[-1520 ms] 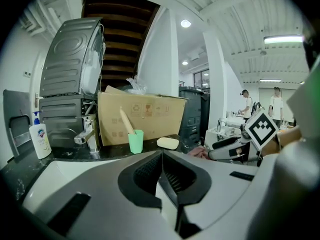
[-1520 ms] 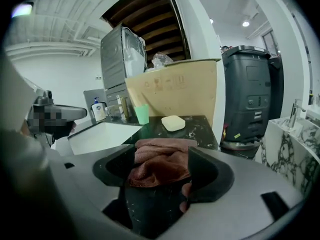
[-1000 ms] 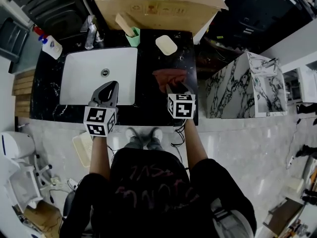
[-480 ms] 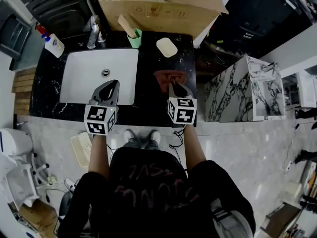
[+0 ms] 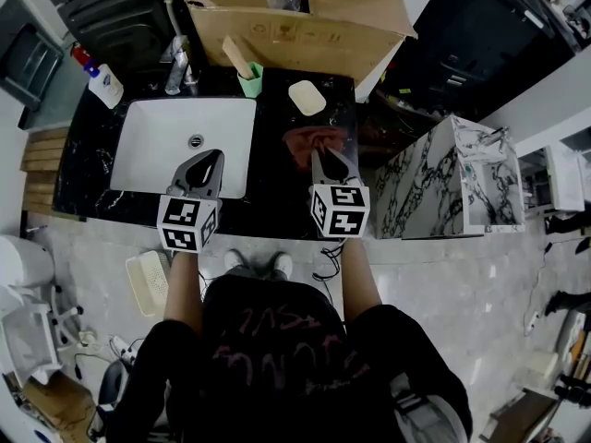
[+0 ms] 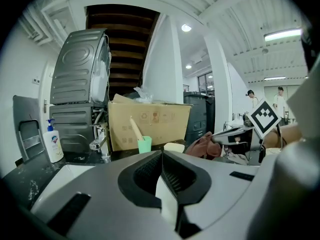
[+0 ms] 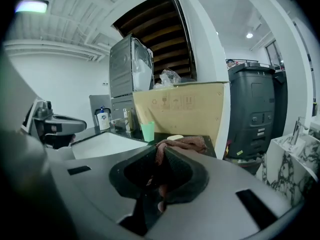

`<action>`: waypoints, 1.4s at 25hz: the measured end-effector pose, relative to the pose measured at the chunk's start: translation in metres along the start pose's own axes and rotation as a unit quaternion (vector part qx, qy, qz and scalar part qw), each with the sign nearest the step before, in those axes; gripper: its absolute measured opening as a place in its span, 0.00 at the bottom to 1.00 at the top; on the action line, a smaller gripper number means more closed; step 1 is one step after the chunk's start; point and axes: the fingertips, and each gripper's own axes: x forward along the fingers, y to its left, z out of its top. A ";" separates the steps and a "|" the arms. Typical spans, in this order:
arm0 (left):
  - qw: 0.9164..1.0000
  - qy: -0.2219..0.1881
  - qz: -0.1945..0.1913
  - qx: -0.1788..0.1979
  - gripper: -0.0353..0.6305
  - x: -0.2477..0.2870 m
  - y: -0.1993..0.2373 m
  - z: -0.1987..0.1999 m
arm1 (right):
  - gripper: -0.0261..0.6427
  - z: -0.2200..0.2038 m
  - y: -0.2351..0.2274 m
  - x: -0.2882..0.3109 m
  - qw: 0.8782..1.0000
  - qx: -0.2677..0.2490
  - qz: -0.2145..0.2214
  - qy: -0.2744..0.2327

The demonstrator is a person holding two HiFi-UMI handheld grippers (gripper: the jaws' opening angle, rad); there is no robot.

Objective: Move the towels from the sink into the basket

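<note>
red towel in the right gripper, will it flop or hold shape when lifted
Probably floppy: the red towel bunches in soft folds where the right gripper pinches it, so it should drape. Likely light, being thin cloth. Its rough weave seems unlikely to slip from the fingers.

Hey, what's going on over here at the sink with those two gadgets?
A person stands at a black marble counter with a two-jaw gripper in each hand. The right gripper is shut on a crumpled reddish-brown towel, above the counter just right of the white sink. The left gripper hovers over the sink's front edge, jaws together and empty. No towel shows in the sink.
</note>
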 end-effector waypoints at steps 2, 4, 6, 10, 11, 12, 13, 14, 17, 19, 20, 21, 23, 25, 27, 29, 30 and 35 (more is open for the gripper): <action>1.000 -0.006 0.006 -0.004 0.08 -0.003 0.001 0.004 | 0.13 0.012 -0.001 -0.004 1.000 -0.003 0.003 -0.012; 1.000 -0.012 0.012 -0.008 0.08 -0.006 0.001 0.008 | 0.13 0.023 0.000 -0.008 1.000 -0.007 0.007 -0.024; 1.000 -0.017 0.018 -0.011 0.08 -0.009 0.001 0.011 | 0.13 0.030 0.002 -0.011 0.999 -0.011 0.013 -0.032; 0.999 -0.022 0.032 -0.012 0.08 -0.017 0.001 0.012 | 0.13 0.036 0.008 -0.007 0.999 -0.008 0.032 -0.037; 0.999 -0.021 0.037 -0.012 0.08 -0.019 0.002 0.011 | 0.13 0.037 0.010 -0.005 0.999 -0.008 0.037 -0.038; 0.999 -0.021 0.042 -0.013 0.08 -0.023 0.004 0.011 | 0.13 0.038 0.013 -0.004 0.998 -0.008 0.042 -0.038; 0.998 -0.021 0.049 -0.015 0.08 -0.026 0.006 0.010 | 0.13 0.038 0.017 -0.002 0.998 -0.009 0.048 -0.038; 0.998 -0.021 0.056 -0.018 0.08 -0.030 0.010 0.008 | 0.13 0.038 0.022 0.000 0.998 -0.011 0.055 -0.038; 0.996 -0.019 0.081 -0.027 0.08 -0.043 0.021 0.003 | 0.13 0.039 0.038 0.007 0.996 -0.020 0.078 -0.037; 0.995 -0.016 0.098 -0.033 0.08 -0.053 0.029 -0.003 | 0.13 0.038 0.051 0.013 0.995 -0.023 0.095 -0.034; 0.994 -0.014 0.107 -0.037 0.08 -0.058 0.033 -0.006 | 0.13 0.038 0.059 0.015 0.994 -0.024 0.104 -0.033; 0.992 -0.013 0.116 -0.041 0.08 -0.064 0.038 -0.010 | 0.13 0.038 0.067 0.018 0.993 -0.027 0.114 -0.032; 0.990 -0.010 0.135 -0.048 0.08 -0.078 0.048 -0.017 | 0.13 0.038 0.086 0.024 0.990 -0.034 0.134 -0.030; 0.986 -0.006 0.156 -0.055 0.08 -0.093 0.059 -0.025 | 0.13 0.037 0.107 0.031 0.986 -0.041 0.157 -0.027; 0.981 -0.002 0.181 -0.066 0.08 -0.111 0.071 -0.034 | 0.13 0.036 0.130 0.036 0.982 -0.049 0.182 -0.023; 0.975 0.000 0.206 -0.078 0.08 -0.131 0.084 -0.043 | 0.13 0.036 0.156 0.042 0.976 -0.059 0.208 -0.020; 0.972 0.001 0.219 -0.083 0.08 -0.141 0.090 -0.048 | 0.13 0.035 0.170 0.044 0.973 -0.065 0.221 -0.019; 0.955 0.009 0.276 -0.113 0.08 -0.197 0.116 -0.078 | 0.13 0.025 0.242 0.049 0.956 -0.091 0.280 -0.005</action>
